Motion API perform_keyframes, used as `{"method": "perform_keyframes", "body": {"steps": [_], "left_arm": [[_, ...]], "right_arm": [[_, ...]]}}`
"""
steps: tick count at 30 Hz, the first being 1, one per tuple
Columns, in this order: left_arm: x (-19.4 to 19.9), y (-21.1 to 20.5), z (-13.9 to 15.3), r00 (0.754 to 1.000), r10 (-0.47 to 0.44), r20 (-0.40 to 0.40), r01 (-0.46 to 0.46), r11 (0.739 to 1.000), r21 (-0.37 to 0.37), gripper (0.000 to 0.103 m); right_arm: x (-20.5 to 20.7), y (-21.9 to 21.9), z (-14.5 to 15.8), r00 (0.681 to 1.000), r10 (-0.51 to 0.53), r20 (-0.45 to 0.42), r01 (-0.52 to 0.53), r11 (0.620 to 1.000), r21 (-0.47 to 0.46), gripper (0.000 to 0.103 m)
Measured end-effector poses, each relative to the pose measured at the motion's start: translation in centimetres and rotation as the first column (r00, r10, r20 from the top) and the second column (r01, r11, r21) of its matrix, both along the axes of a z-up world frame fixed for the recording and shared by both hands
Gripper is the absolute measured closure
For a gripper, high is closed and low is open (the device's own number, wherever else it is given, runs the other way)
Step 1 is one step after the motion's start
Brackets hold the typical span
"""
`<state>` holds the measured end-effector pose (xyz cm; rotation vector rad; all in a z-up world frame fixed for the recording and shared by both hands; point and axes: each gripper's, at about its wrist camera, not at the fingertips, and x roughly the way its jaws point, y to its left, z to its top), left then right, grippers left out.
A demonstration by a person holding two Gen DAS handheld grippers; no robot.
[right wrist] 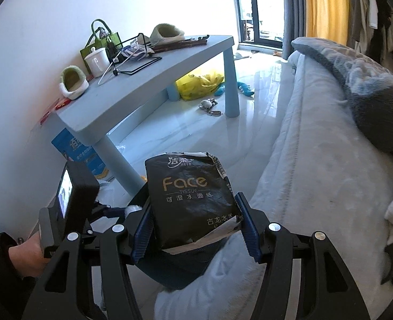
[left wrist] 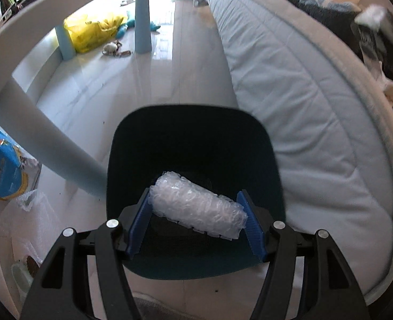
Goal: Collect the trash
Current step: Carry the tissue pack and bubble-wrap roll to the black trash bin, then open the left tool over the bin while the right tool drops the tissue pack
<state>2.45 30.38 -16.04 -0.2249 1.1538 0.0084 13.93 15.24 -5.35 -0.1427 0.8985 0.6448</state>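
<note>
The left gripper (left wrist: 195, 220) is clamped end to end on a roll of bubble wrap (left wrist: 197, 208), held directly above the open mouth of a dark bin (left wrist: 196, 144) on the floor; the right gripper (right wrist: 195, 222) is clamped across the sides of a black tissue pack (right wrist: 192, 200), held above floor level near the bed (right wrist: 316, 173).

Handling, as judged: the bubble wrap is very light, soft and springy, likely slick on its film, so a hold across its ends may let it sag or slip, and mid-body is safer; the tissue pack looks torn and partly empty, light and crushable, best held across its flat sides as now.

View differences: only the left wrist view shows the bin opening in full; only the right wrist view shows the cluttered top of the blue table (right wrist: 143, 85), the person's hand (right wrist: 27, 253) and the left tool from outside.
</note>
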Motion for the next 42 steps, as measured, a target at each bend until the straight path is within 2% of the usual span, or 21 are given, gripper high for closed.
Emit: {"method": "perform_keyframes", "body": {"steps": [4,9,14,20,26,32,35,42], "left_arm": [[-0.4,0.5,-0.8,1.0,0.002,-0.021,-0.002,1.0,-0.01,0.035],[-0.7,1.0,-1.2,1.0,0.004,-0.031,-0.004,1.0,-0.012,0.027],[-1.1,1.6,-0.9,1.0,0.009,-0.016,-0.009,1.0,-0.029,0.024],[-1.5,2.9,1.0,0.998,0.033,0.058,-0.031,0.999,-0.03,0.025],[-2.1,4.4,4.5,0.985,0.074,0.157,-0.072,0.997,-0.02,0.029],[-2.6,5.4,7.5,0.966,0.093,0.241,-0.094,0.996,-0.007,0.037],[-2.8,5.4,9.3,0.952,0.08,0.294,-0.089,0.996,0.017,0.042],[-3.3,5.5,12.8,0.917,0.086,0.39,-0.098,0.995,0.01,0.05]], "right_arm": [[0.3,1.2,-0.6,1.0,0.009,-0.013,-0.009,1.0,-0.008,0.043],[0.6,2.2,-1.5,0.999,0.011,-0.035,-0.011,1.0,-0.014,0.043],[1.0,2.9,-2.6,0.998,0.003,-0.063,-0.005,1.0,-0.029,0.043],[1.2,3.9,-4.2,0.995,0.001,-0.098,-0.007,0.998,-0.058,0.043],[1.3,5.2,-5.9,0.991,0.002,-0.134,-0.014,0.996,-0.092,0.043],[1.5,6.7,-8.3,0.984,0.005,-0.176,-0.028,0.991,-0.129,0.043],[1.4,7.6,-9.3,0.981,0.012,-0.195,-0.041,0.988,-0.149,0.043],[0.6,9.2,-11.7,0.971,0.034,-0.238,-0.083,0.976,-0.2,0.043]]}}
